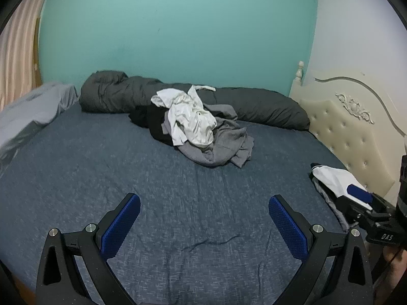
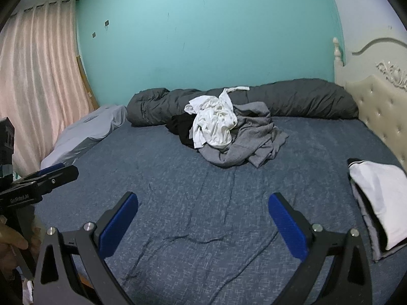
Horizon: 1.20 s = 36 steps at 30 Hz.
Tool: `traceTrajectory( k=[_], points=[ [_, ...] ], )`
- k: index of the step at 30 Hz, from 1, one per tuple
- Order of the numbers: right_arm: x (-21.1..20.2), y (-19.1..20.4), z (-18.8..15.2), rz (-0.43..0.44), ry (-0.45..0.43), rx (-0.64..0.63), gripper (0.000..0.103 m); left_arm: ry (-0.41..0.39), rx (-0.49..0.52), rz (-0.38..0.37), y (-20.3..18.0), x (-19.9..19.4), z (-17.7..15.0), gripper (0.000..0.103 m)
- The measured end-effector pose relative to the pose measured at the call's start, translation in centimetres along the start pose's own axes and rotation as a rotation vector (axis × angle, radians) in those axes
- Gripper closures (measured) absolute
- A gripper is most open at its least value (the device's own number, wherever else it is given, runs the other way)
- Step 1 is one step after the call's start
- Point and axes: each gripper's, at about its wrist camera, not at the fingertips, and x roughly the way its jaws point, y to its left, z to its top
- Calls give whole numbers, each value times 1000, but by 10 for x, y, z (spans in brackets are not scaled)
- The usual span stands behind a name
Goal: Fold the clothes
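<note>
A pile of unfolded clothes (image 1: 201, 132) lies mid-bed: a white garment (image 1: 192, 118) on top of grey (image 1: 226, 147) and black ones. The pile also shows in the right wrist view (image 2: 229, 134). A folded stack topped with a white piece (image 1: 333, 180) sits at the bed's right side, also in the right wrist view (image 2: 379, 198). My left gripper (image 1: 204, 203) is open and empty above the blue sheet, near the front edge. My right gripper (image 2: 203, 202) is open and empty beside it. Each gripper shows at the edge of the other's view.
A rolled dark grey duvet (image 1: 178, 96) lies along the far wall side of the bed (image 1: 127, 165). A cream tufted headboard (image 1: 356, 132) stands at the right. A light grey pillow (image 1: 33, 111) lies at the left, with a pink curtain (image 2: 38, 76) behind.
</note>
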Motion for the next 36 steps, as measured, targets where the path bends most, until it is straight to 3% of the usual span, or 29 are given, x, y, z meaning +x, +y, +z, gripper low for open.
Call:
traceTrajectory(
  k=[3,9,18,22,25,29,36],
  points=[
    [17,-5,-1,12,29,18,0,16,-39,-6,12,16,-2,0],
    [61,-8,-6,35,71,23,0,14,-80,59,39,55,-6,0],
    [150,-14,-8,-11,169,-29,0,44,-167,107,88,138,-23,0],
    [190,-20,2,17,176,-20,0,58,-203,118,111,176,-30,0],
    [220,-23,11,-19,172,-48,1,68,-247,136,130,201,-34,0],
    [273,-42,22,-8,216,26,9,87,-307,162,153,229,-42,0],
    [352,-58,42,-19,214,34,9,100,-301,206,172,265,-53,0]
  ],
)
